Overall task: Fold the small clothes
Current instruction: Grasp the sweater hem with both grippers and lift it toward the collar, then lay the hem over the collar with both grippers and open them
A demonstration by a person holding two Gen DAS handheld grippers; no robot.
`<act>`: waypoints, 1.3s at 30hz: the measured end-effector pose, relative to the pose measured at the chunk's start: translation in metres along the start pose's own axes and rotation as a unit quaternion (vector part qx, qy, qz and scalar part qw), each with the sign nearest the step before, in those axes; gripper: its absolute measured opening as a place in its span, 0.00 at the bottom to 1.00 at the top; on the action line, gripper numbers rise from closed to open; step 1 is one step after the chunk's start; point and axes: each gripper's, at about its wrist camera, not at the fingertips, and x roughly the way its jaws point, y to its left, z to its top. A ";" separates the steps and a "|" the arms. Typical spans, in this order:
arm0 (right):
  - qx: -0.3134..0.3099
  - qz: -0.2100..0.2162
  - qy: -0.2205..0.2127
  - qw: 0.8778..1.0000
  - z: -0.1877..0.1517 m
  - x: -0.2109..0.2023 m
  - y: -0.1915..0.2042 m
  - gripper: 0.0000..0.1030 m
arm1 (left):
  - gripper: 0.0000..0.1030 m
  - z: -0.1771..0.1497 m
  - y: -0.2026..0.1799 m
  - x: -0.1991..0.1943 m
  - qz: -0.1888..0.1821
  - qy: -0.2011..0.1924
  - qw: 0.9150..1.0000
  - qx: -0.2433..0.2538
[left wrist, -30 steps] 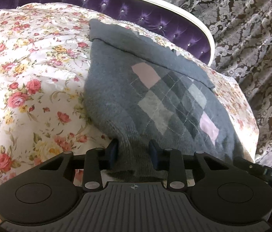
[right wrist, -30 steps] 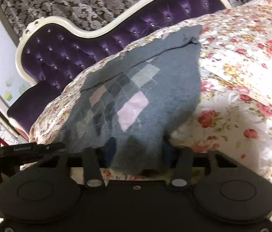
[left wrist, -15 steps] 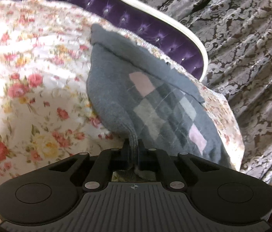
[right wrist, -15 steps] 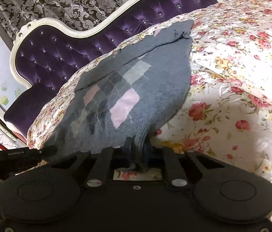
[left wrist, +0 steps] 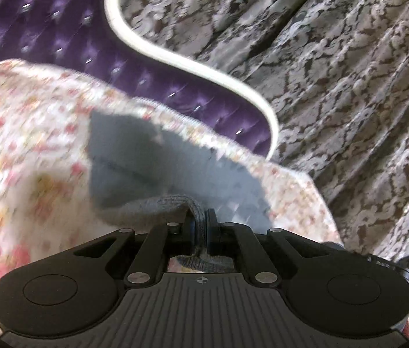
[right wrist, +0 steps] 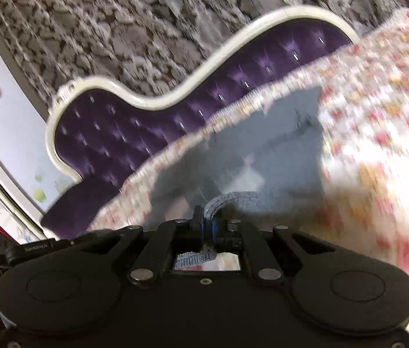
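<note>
Each tool, the left tool (left wrist: 201, 220) and the right tool (right wrist: 207, 222), was clamped on the near hem of the grey argyle sweater (left wrist: 134, 156) on the floral bedspread (left wrist: 24, 133).

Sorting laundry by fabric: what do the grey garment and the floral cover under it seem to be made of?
Grey garment: looks like knitted wool or a wool blend, matte and fuzzy; the ribbed hem shows knit rows where the left gripper pinches it. Floral cover: probably a smooth printed woven cloth with a slight sheen; motion blur leaves the weave unclear.
</note>
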 end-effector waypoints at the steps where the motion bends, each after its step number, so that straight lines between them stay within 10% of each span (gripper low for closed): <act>1: 0.001 0.004 -0.006 1.000 0.009 0.004 0.000 0.12 | 0.06 0.012 -0.001 0.005 -0.006 -0.003 1.000 0.000; 12: -0.019 0.002 -0.057 0.998 0.108 0.101 -0.019 0.12 | 0.06 0.101 0.027 0.108 -0.005 -0.041 0.999 0.003; 27: 0.017 -0.111 -0.002 0.994 0.131 0.245 -0.105 0.11 | 0.07 0.121 0.104 0.253 0.081 0.024 0.995 -0.046; 39: 0.018 -0.144 0.008 0.989 0.138 0.261 -0.117 0.25 | 0.42 0.138 0.105 0.240 0.139 0.013 0.990 -0.012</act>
